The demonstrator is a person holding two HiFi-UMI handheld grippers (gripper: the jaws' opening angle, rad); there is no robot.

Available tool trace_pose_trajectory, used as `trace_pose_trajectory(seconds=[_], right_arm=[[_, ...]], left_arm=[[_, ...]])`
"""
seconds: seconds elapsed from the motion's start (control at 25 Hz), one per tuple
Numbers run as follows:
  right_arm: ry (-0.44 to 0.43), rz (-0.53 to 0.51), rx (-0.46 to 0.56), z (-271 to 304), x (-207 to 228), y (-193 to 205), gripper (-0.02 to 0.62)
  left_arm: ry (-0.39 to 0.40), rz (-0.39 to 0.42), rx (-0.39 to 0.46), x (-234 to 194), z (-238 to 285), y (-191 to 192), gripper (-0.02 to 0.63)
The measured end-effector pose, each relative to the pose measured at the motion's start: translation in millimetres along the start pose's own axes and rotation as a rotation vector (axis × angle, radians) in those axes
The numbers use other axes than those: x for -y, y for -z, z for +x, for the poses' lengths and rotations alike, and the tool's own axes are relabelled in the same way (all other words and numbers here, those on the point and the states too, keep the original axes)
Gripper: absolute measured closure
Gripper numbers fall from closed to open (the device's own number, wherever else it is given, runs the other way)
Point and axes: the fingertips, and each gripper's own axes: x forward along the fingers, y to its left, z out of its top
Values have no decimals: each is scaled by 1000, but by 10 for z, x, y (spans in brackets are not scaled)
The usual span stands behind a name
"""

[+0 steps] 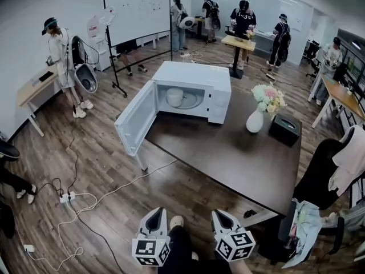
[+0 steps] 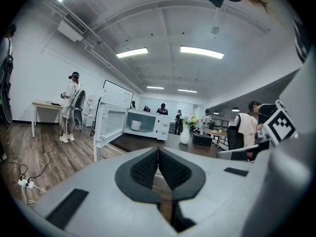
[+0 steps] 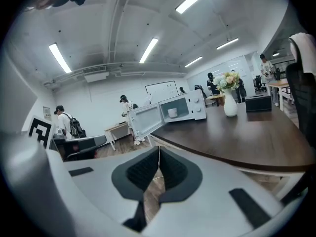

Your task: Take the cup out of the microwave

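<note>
The cup is white, smooth, squat and round. It stands upright, long axis vertical (I cannot make out a handle), on the round turntable inside the boxy white microwave, at 12 o'clock from the grippers. The left gripper and the right gripper both have their jaws pressed together, with nothing between.

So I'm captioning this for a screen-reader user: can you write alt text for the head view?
A white microwave stands on a dark table with its door swung open and a white cup inside. At the bottom edge, the left tongs and right tongs are shut and empty, far from the microwave.
</note>
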Motion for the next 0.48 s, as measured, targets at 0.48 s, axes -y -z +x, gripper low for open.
trace_pose_trajectory(seconds=[0.48], right_arm=[[24, -26, 15, 1195, 364, -726, 600]], left_arm=[[29, 4, 5, -537, 1236, -469, 600]])
